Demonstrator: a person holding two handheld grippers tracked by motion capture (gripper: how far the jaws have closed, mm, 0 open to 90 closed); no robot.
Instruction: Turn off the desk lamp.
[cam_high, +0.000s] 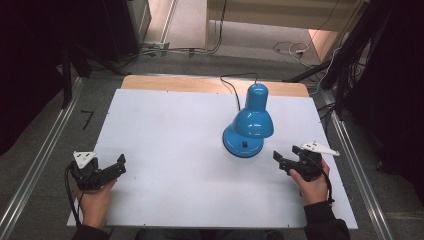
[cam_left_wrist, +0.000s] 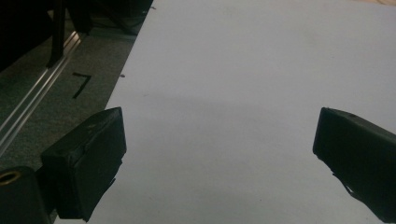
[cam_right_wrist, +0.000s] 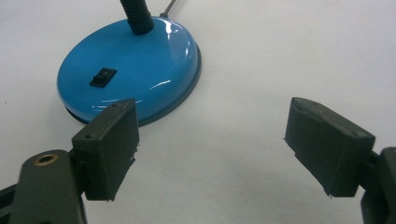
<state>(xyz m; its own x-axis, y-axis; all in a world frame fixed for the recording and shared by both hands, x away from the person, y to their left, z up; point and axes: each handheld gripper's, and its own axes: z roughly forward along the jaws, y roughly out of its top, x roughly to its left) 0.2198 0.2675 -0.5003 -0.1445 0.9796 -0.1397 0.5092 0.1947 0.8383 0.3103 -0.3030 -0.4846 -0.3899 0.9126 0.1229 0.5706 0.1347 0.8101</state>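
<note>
Both tongs are held released: the left gripper (cam_high: 118, 165) near the desk's (cam_high: 165, 150) left front corner, the right gripper (cam_high: 284, 158) near its right edge. A blue lamp (cam_high: 250, 122) is seen upright right of centre, its switch (cam_right_wrist: 103, 77) untouched; nothing is grasped, so everything appears left to do

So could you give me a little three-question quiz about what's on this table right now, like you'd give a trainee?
1. True or false: the right gripper is holding the blue lamp.
2. Which gripper is nearer the lamp: A) left gripper B) right gripper?
3. Fill in: the black switch sits on the lamp's ____.

Key: 1. False; both grippers are open and empty. 2. B. 3. Base, which rests on the white table.
</note>
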